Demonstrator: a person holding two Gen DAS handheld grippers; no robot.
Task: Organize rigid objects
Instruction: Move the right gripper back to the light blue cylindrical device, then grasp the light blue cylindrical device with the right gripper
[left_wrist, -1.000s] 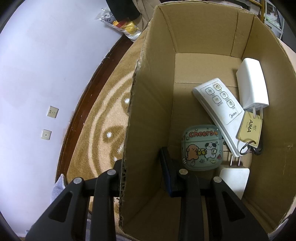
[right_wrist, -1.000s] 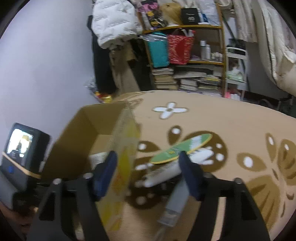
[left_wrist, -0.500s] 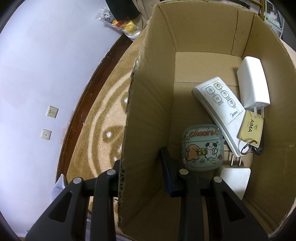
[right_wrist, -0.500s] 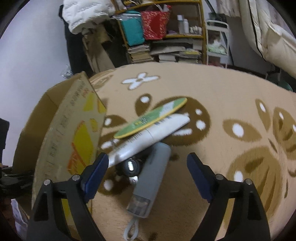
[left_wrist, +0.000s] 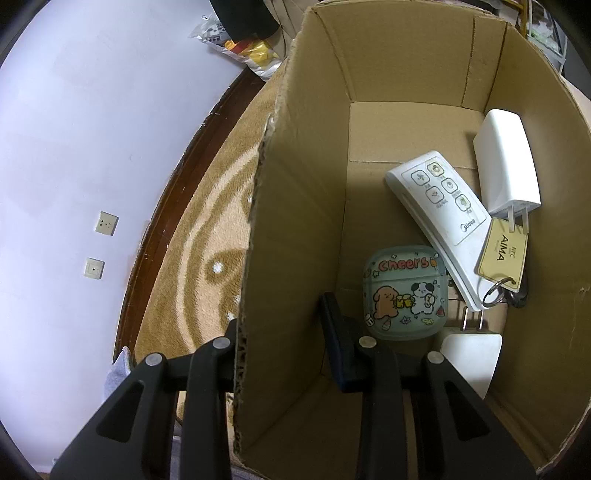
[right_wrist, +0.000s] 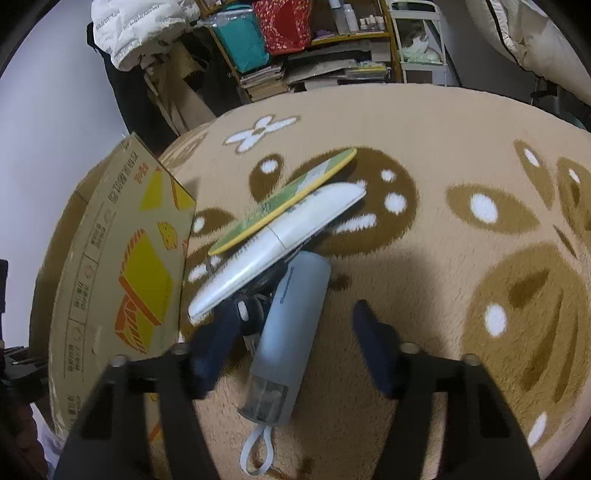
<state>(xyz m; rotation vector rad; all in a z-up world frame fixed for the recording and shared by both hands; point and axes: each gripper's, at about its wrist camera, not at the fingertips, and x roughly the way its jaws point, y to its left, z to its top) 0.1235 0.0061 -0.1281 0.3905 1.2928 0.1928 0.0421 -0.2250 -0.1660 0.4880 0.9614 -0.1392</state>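
The tan carpet (right_wrist: 424, 122) with its brown and white pattern spreads under everything. On it stands the cardboard box (left_wrist: 406, 59), and my left hand-held gripper (left_wrist: 284, 334) is clamped on its near side wall, one finger outside and one finger (left_wrist: 338, 343) inside. In the right wrist view the same box sits at the left edge, its printed yellow side facing me.

Inside the box lie a white Midea remote control (left_wrist: 437, 205), a white charger (left_wrist: 506, 166) against the right wall, a mint earbud case (left_wrist: 404, 293) marked "Cheers", a second white plug adapter (left_wrist: 469, 360) in the near corner, and a gold AIMA key tag (left_wrist: 502, 253) on a ring.

My right hand-held gripper (right_wrist: 291, 332) hangs wide open over a pile beside the box: a grey-blue power bank (right_wrist: 295, 321) between the fingers, a white tube (right_wrist: 277, 243) lying across it, and a green, yellow-edged flat piece (right_wrist: 288, 195) on top. Something dark under the tube I cannot identify.
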